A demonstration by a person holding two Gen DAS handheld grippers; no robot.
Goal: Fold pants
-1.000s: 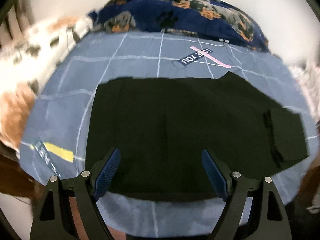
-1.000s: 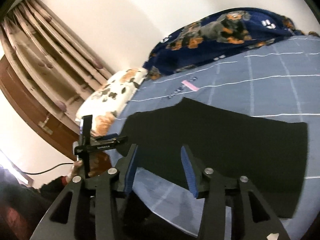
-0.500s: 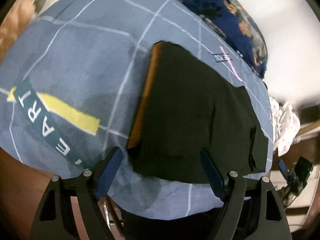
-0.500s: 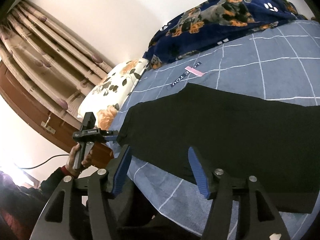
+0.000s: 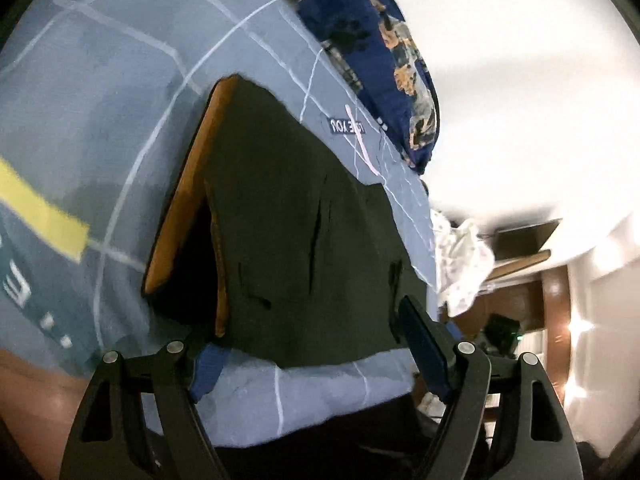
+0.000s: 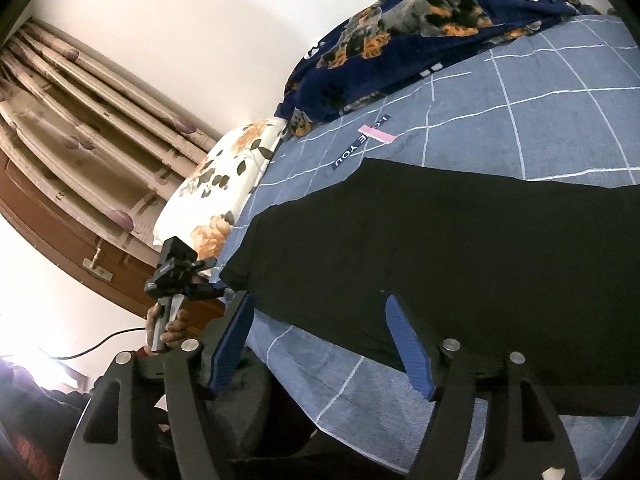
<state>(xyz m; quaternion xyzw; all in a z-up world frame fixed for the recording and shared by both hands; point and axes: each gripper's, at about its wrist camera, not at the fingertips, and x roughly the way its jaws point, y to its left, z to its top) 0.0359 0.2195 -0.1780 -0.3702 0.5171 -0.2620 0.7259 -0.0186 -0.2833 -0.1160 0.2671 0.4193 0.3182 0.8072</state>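
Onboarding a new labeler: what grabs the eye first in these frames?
The black pants lie flat across the blue checked bedspread, filling both views, their orange-lined waist opening gaping just ahead of the left gripper. A navy dog-print blanket is heaped along the bed's far edge by the wall.

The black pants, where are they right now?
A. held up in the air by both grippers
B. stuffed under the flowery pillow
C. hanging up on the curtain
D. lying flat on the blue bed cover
D: the black pants lie spread flat on the blue checked bed cover, and neither the left gripper nor the right gripper, whose jaws are opening, is pinching them.
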